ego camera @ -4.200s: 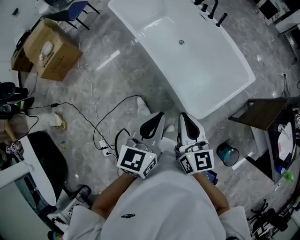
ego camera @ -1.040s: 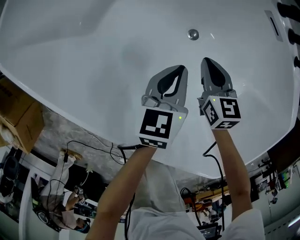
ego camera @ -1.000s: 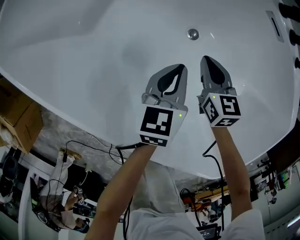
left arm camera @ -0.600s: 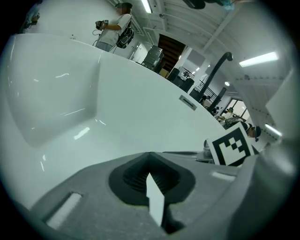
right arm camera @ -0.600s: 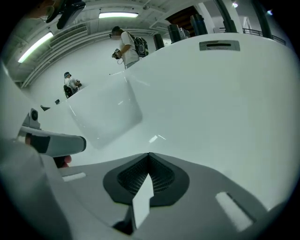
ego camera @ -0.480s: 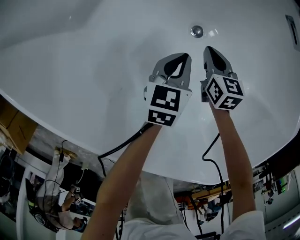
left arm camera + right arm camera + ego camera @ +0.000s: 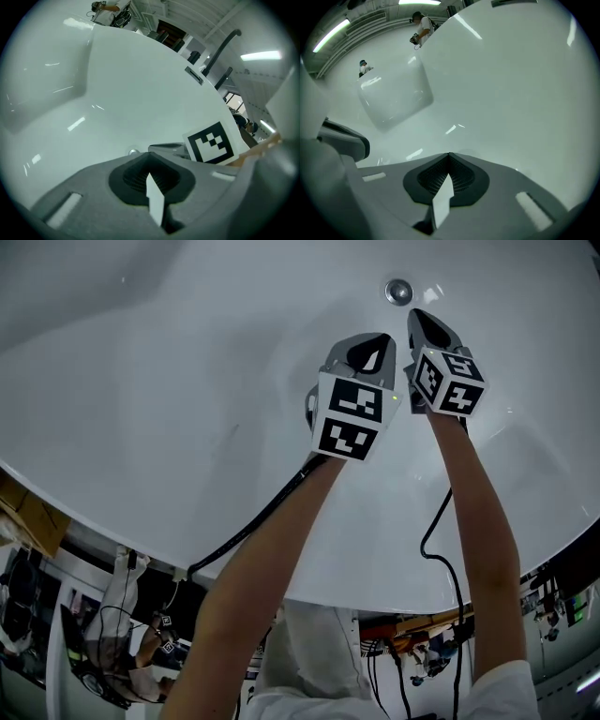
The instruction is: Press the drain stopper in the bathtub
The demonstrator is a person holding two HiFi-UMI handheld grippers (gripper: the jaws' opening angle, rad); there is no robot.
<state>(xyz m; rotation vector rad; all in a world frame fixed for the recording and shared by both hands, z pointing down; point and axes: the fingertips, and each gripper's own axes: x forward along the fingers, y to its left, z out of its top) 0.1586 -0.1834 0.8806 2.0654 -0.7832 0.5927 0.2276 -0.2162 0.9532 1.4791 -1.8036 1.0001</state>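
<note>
The round chrome drain stopper (image 7: 398, 291) sits in the floor of the white bathtub (image 7: 169, 381). My right gripper (image 7: 418, 315) is shut and empty, its tip just below and right of the stopper and close to it. My left gripper (image 7: 381, 337) is also shut and empty, beside the right one and a little further back. In the left gripper view the stopper (image 7: 133, 152) peeks out just past the closed jaws of the left gripper (image 7: 150, 155). The right gripper view shows the right gripper (image 7: 449, 154) shut over the tub floor, with the stopper hidden.
A black faucet (image 7: 220, 47) and an overflow plate (image 7: 193, 75) stand on the tub's far side. A black cable (image 7: 267, 510) trails from the left gripper over the tub rim (image 7: 141, 531). A cardboard box (image 7: 28, 512) lies outside. People (image 7: 423, 27) stand in the distance.
Both grippers have reached further into the tub, up the picture toward the drain stopper. The right tip has come close to it. Both stay shut.
</note>
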